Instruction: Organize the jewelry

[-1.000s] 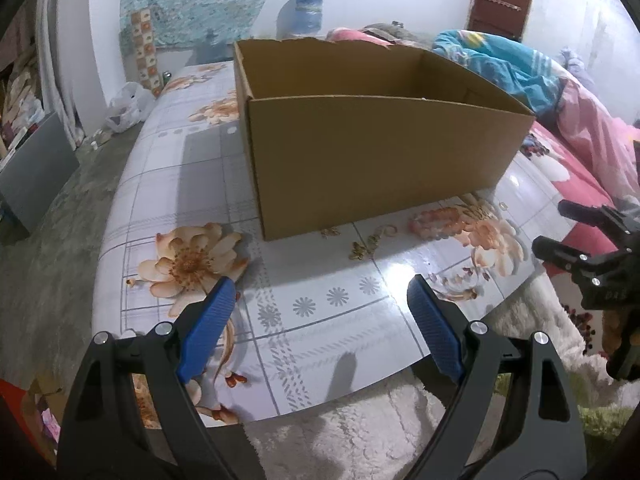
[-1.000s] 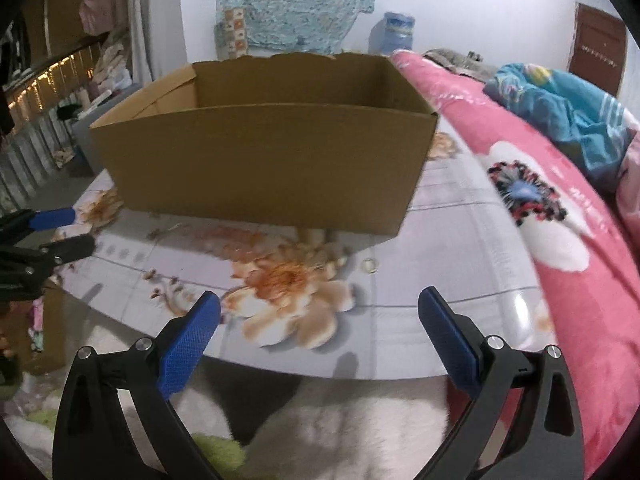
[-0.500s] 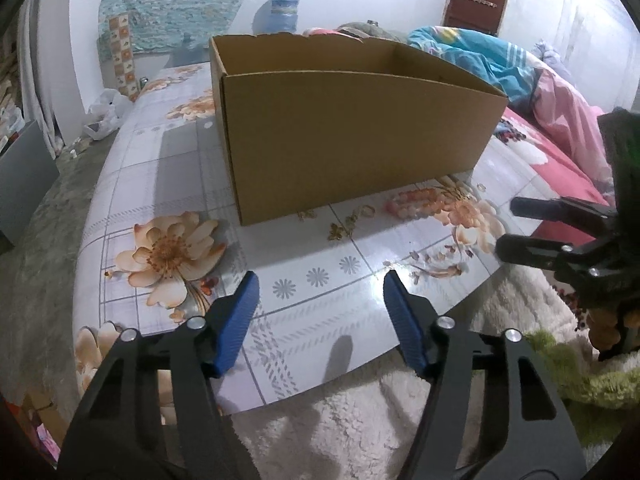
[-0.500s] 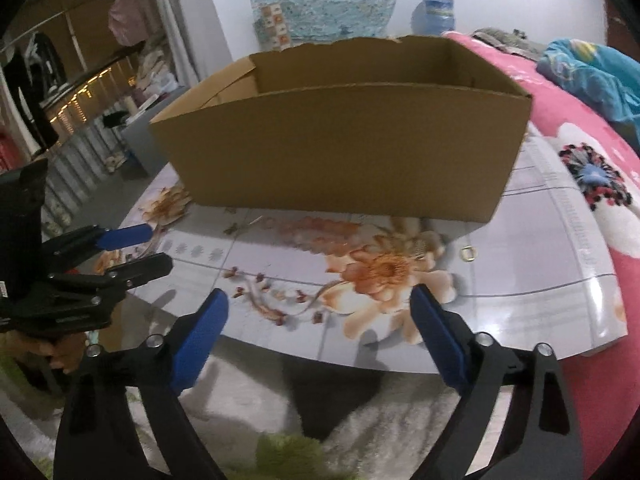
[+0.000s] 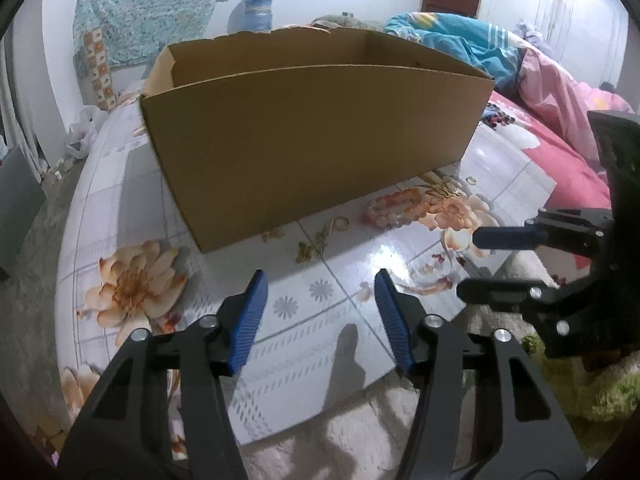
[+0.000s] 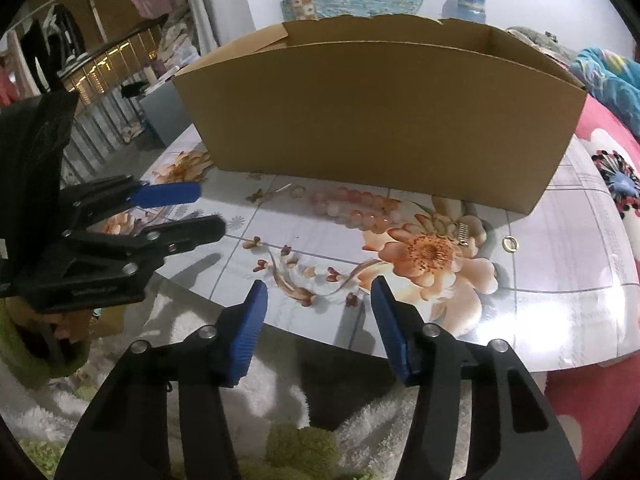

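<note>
An open cardboard box (image 5: 316,136) (image 6: 380,120) stands on the glossy floral table (image 5: 120,184). In front of it lie a pink bead bracelet (image 5: 394,208) (image 6: 352,204), a gold ring (image 5: 341,223) and small gold pieces (image 5: 312,248). Another gold ring (image 6: 510,245) and a small silver clip (image 6: 463,232) lie further right. My left gripper (image 5: 320,280) (image 6: 210,210) hovers over the table's near edge, its jaws closing with nothing between them. My right gripper (image 6: 319,286) (image 5: 476,264) hangs beside it over the edge, jaws also closing on nothing.
A white fluffy rug (image 6: 280,392) lies below the table's near edge. A bed with pink floral bedding (image 6: 616,184) and a blue blanket (image 5: 452,40) runs along the right. A blue water jug (image 5: 257,12) stands by the far wall.
Both grippers' jaws have narrowed from wide to about half. Both have come closer to the table and lower. The right view has swung left, bringing the left gripper further into it.
</note>
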`<state>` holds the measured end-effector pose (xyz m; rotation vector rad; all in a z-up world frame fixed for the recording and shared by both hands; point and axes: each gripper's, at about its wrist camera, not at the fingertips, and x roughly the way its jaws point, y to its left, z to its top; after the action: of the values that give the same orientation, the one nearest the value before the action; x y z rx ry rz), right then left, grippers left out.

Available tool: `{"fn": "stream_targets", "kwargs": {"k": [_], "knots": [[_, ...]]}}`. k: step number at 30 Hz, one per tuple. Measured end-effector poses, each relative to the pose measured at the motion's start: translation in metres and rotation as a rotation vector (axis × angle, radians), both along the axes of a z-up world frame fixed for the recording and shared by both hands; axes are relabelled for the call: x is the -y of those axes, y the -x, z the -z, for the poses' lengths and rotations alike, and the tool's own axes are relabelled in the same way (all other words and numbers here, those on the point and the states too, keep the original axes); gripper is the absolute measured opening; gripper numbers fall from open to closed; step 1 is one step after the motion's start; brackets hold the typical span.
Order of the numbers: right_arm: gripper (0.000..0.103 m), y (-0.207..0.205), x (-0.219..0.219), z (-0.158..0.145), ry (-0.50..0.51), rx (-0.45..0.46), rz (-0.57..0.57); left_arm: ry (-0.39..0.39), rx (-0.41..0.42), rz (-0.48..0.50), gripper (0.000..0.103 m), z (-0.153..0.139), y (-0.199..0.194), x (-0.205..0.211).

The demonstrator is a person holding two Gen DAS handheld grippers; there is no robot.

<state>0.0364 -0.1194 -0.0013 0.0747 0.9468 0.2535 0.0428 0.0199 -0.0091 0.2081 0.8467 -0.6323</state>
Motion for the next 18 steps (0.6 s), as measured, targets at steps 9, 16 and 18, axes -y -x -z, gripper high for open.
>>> {"fn": "stream_targets", "kwargs": {"k": [9, 16, 18], "knots": [[0.052, -0.006, 0.000, -0.001, -0.034, 0.010, -0.009, -0.060, -0.010, 0.015, 0.026, 0.004, -0.024, 0.023], [0.052, -0.011, -0.002, 0.001, -0.043, 0.009, -0.007, -0.111, -0.037, 0.011, 0.016, 0.011, -0.034, 0.027], [0.052, -0.011, -0.001, 0.002, -0.047, 0.008, -0.004, -0.102, -0.042, 0.002, 0.015, 0.010, -0.036, 0.025]]}}
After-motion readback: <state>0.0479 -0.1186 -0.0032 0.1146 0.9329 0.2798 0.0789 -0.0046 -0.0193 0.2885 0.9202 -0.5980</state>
